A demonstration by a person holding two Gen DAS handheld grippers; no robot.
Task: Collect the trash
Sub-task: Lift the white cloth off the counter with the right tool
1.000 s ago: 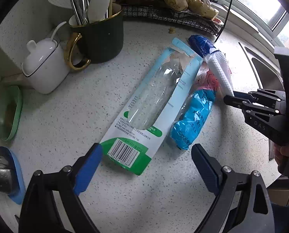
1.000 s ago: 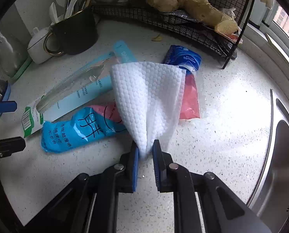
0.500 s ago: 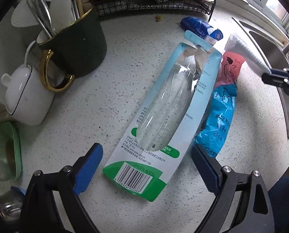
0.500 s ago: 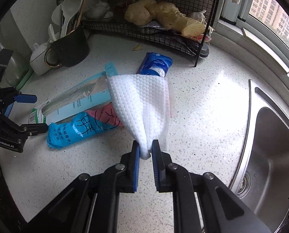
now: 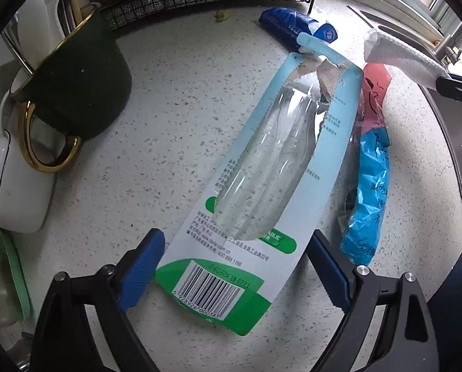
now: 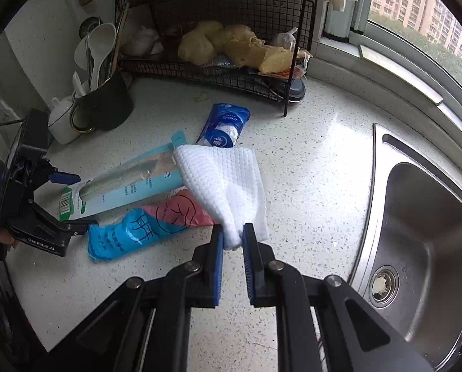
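I count four bits of trash. One white cloth wipe is pinched by its bottom corner in my right tongs, clenched on it, the rest hanging free above the counter. The other three lie on the counter: one long torn blister pack with a barcode end, one blue-and-pink plastic bag touching its right side, one dark blue wrapper beyond the pack's torn top, towards the back edge.

My left tongs are spread wide, gripping nothing. The barcode end of the blister pack sits right between the two blue pads, one pad either side of it; I can't tell whether either pad touches it. The blue-and-pink bag's near end is just outside the right pad. From the right camera, the left tongs are low at the counter's left edge, over the pack's barcode end.

Other stuff: one dark mug with a gold handle holding spoons, one white lidded pot beside it at the back left, one black wire rack along the back with potatoes in it, one steel sink along the counter's right edge. The wipe hangs between the bag and the sink.
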